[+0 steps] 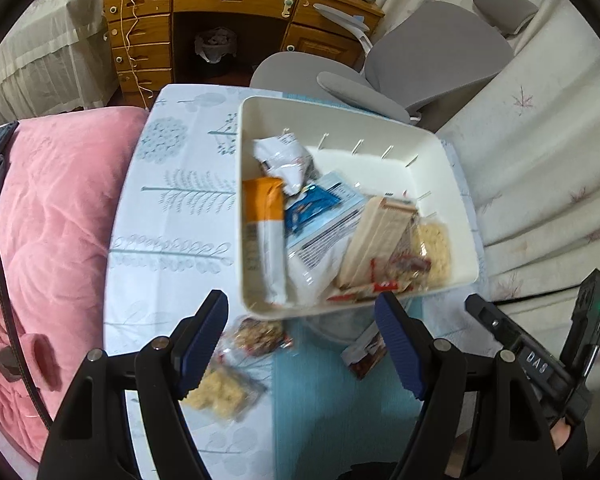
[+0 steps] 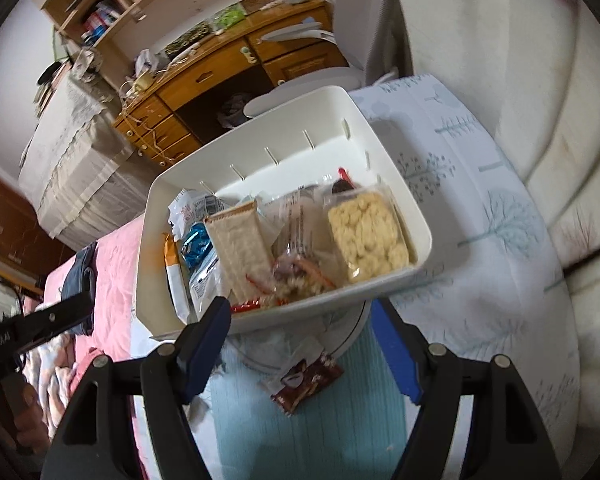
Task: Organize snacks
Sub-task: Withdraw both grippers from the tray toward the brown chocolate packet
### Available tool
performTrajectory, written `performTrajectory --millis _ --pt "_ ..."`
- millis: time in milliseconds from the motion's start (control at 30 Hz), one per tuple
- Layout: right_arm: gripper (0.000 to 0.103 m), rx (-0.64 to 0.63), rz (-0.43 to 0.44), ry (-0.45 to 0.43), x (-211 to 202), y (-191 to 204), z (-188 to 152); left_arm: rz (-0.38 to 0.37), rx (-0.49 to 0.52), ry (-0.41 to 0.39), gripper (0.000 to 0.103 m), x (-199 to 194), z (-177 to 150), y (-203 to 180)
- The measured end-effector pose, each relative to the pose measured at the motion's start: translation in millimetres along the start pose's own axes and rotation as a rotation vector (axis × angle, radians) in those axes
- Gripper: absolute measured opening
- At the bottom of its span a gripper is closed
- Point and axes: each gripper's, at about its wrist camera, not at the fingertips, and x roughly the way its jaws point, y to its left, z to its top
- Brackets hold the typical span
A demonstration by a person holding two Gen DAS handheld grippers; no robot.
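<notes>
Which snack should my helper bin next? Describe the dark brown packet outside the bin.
Find the white plastic bin on the leaf-print tablecloth. Just in front of its near wall, on the pale blue mat, lies the small dark brown foil packet. It is the only brown wrapper; the other loose packets are clear.

Smooth matt white plastic bin point(image 1: 452, 168). Inside, crinkled glossy foil and clear film snack wrappers point(image 1: 268, 236). Beneath the bin, smooth printed cloth on the worktop point(image 1: 172, 216). Beside the bin, plush pink quilt point(image 1: 56, 216). Behind, varnished wooden desk point(image 1: 228, 4).
</notes>
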Motion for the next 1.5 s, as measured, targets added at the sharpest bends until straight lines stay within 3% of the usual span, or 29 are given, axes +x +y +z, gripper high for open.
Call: performTrajectory --millis 400,867,1000,1500 --pt "0.073 0.209 -0.073 -0.003 -8.2 10.0 -51.4 0.004 0.060 0.039 0.075 -13.8 -42.1 45.5" --pt "0.073 0.461 -0.061 0.031 5.1 16.2 -106.3 -0.010 0.154 0.162 0.075 10.4 -85.1 80.6" --pt "0.073 0.495 -0.083 0.051 13.3 14.5 -114.2 -0.007 0.162 0.206 0.082 23.9 -91.3 84.8" --pt "0.072 0.516 -0.127 0.150 61.4 11.5 -121.5 0.063 0.212 0.328 0.087 78.9 -103.2 73.0"
